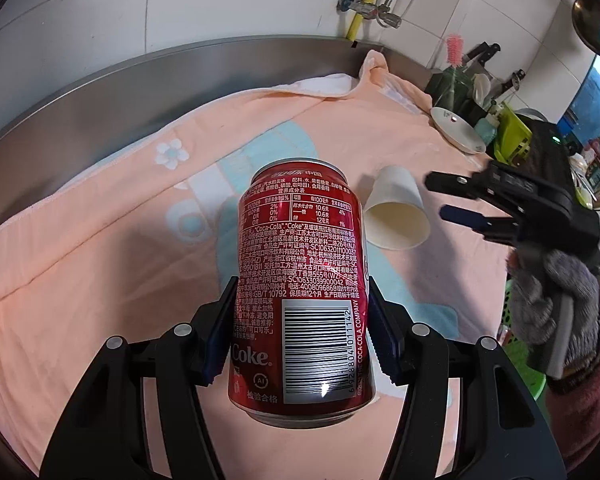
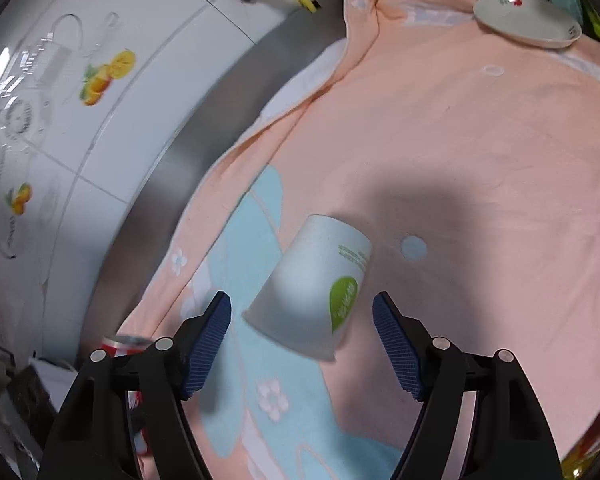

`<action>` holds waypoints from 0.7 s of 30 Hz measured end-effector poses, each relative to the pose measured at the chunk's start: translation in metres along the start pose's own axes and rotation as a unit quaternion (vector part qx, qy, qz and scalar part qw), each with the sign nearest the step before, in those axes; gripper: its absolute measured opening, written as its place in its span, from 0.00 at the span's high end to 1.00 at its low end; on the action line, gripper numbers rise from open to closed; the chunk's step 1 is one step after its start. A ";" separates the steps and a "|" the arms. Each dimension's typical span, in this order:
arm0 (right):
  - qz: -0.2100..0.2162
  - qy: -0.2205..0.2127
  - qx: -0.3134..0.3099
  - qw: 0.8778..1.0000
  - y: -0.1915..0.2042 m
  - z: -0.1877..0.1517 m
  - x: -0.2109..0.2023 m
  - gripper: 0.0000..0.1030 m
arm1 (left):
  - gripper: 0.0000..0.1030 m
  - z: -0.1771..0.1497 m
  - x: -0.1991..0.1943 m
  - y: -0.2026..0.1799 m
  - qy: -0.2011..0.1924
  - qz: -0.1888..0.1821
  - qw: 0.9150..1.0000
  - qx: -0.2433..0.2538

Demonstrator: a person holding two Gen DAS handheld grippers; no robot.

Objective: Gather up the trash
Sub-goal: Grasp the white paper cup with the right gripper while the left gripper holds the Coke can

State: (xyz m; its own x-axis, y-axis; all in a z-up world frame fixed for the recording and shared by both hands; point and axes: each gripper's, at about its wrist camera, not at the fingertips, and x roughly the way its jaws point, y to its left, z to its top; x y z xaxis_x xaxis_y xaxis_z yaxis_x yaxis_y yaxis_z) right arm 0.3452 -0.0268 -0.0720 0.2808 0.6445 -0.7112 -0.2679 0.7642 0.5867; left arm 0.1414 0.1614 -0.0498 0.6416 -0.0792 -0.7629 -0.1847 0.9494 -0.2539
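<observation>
Paper cup lies on its side between our right gripper's spread, untouching pads, so we centre before squeezing lightly, while our left gripper clamps the Coca-Cola can.

Left claw clamped on something, right claw spread wide, gloved hand gripping its handle.

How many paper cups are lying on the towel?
1. The paper cup lies on its side on the pink towel, just ahead of the right gripper. More could be hidden outside the views.
</observation>
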 end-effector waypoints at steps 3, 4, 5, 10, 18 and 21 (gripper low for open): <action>0.002 0.011 0.016 1.000 -0.001 0.005 0.014 0.32 | 0.43 0.000 -0.001 0.001 -0.001 -0.003 1.000 0.002; 0.005 0.015 0.022 1.000 -0.001 0.006 0.018 0.32 | 0.43 0.000 -0.001 0.001 -0.003 -0.004 1.000 0.003; 0.004 0.017 0.025 1.000 -0.001 0.007 0.021 0.32 | 0.43 0.001 -0.002 0.001 -0.004 -0.004 1.000 0.004; 0.013 0.032 0.051 0.998 -0.008 0.007 0.034 0.33 | 0.43 -0.001 0.000 0.000 -0.001 -0.005 1.000 0.005; 0.034 0.032 0.056 0.997 -0.015 0.003 0.029 0.41 | 0.43 -0.001 0.002 -0.003 0.001 -0.003 1.000 0.005; 0.039 0.025 0.046 0.998 -0.014 -0.003 0.016 0.43 | 0.43 0.000 0.001 -0.006 0.001 -0.005 1.000 0.007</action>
State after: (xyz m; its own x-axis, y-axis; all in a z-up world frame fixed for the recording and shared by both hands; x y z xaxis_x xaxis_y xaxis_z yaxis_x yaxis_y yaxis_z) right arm 0.3510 -0.0272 -0.0928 0.2156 0.7017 -0.6791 -0.2001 0.7124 0.6726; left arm 0.1434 0.1557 -0.0493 0.6416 -0.0903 -0.7617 -0.1672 0.9527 -0.2537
